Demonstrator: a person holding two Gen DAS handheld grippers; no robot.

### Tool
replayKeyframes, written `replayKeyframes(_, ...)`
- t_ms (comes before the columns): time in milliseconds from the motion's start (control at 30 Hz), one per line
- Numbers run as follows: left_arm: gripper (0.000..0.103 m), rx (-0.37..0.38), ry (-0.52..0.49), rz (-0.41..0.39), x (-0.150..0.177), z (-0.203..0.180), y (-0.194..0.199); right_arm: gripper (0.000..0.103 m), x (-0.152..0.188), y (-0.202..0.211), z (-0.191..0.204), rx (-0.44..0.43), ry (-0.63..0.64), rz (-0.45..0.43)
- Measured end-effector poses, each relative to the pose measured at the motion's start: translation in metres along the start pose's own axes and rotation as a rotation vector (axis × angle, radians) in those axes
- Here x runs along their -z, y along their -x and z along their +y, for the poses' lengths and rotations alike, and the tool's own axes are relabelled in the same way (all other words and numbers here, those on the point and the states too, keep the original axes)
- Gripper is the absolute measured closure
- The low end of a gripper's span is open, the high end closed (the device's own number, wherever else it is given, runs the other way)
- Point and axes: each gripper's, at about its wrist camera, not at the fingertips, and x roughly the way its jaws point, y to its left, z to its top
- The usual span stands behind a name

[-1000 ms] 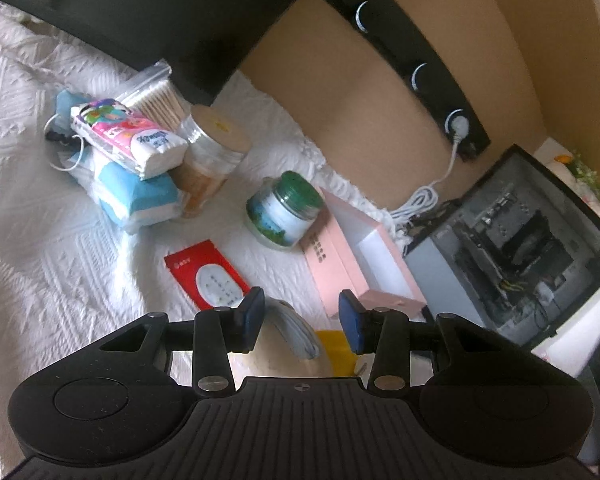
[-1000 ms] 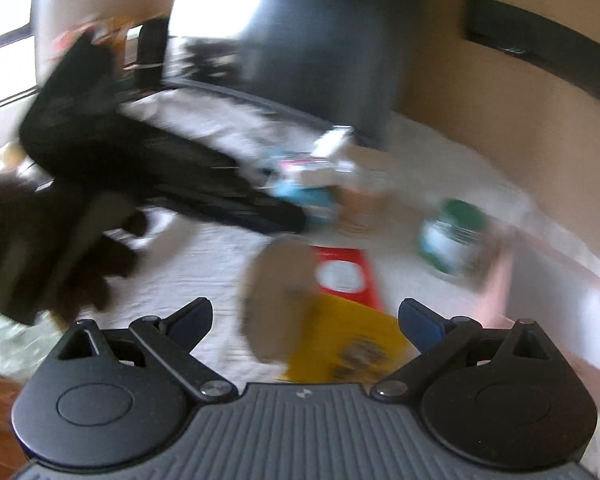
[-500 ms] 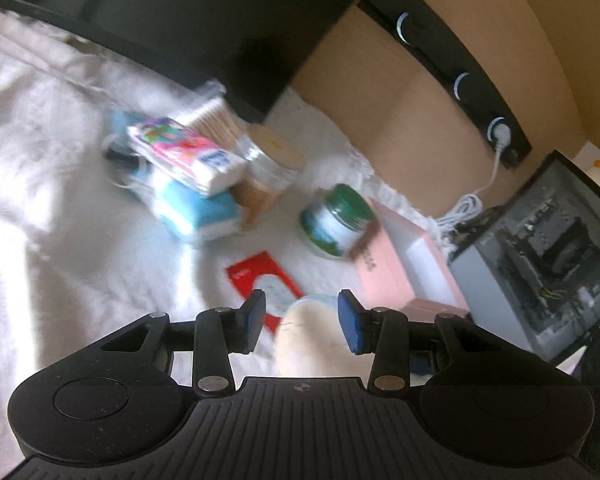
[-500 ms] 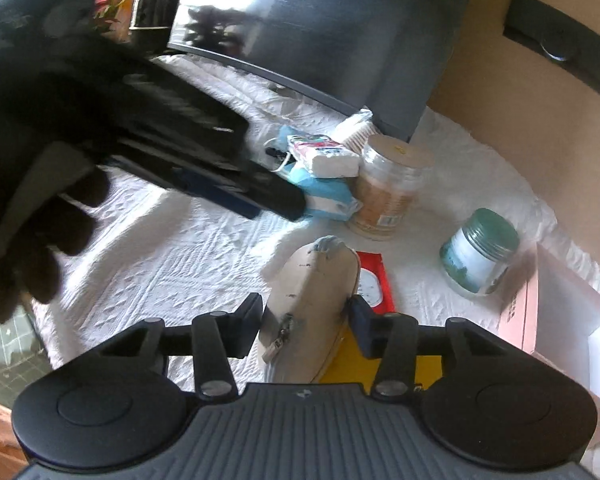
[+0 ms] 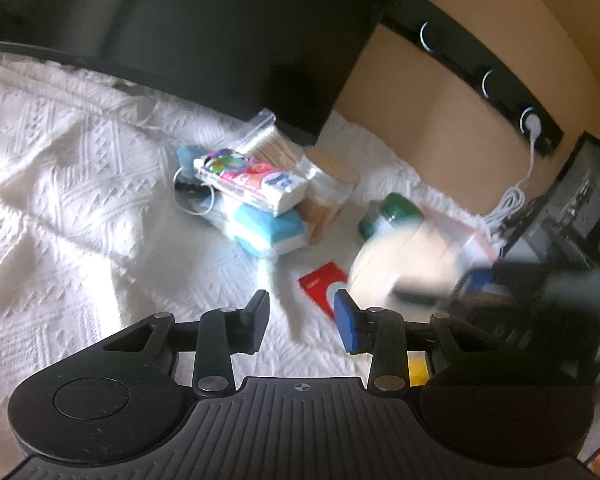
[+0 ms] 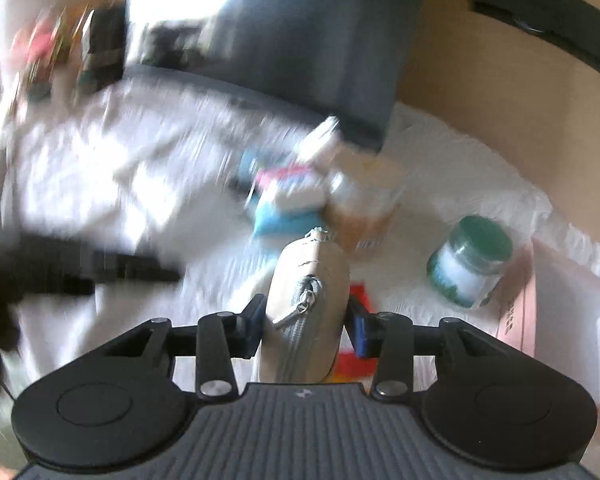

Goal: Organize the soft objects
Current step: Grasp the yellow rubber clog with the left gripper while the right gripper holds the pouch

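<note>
The beige zip pouch (image 6: 306,304) stands on edge between the pads of the right gripper (image 6: 306,320), which are closing and pressing its sides, the zipper pull hanging toward the camera; it appears lifted off the white quilted cloth (image 5: 60,184). In the left wrist view the same pouch is a pale blur at about three o'clock from the left gripper (image 5: 300,318), whose jaws are narrowing on nothing but air. At twelve o'clock from the pouch sits the stack of tissue packs (image 5: 252,184) with a bag of cotton swabs (image 5: 268,146); at two o'clock a green-lidded jar (image 6: 472,260), then the pink box (image 6: 516,312). A red packet (image 5: 324,284) lies below it. My worry: the soft pouch is pinched near its lower end, so it could sag or twist out during a quick swing, and both grippers work close enough to collide
</note>
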Motion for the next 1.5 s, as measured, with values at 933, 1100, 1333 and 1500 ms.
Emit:
replayKeyframes(933, 0.063, 0.071, -0.299, 0.037, 0.022, -0.118, -0.028, 0.061, 0.132, 0.088, -0.157, 0.217, -0.425, 0.076)
replayKeyframes(1100, 0.062, 0.065, -0.499, 0.05, 0.029, -0.15, -0.032, 0.061, 0.13, 0.079, -0.152, 0.209, -0.381, 0.08)
replayKeyframes(1333, 0.061, 0.129, -0.82, 0.187, 0.012, -0.169, -0.049, 0.062, 0.122, 0.078, -0.142, 0.152, -0.315, 0.071)
replayKeyframes(1500, 0.064, 0.138, -0.862, 0.298, 0.025, -0.159, -0.076, 0.061, 0.124, 0.072, -0.139, 0.161, -0.29, 0.099)
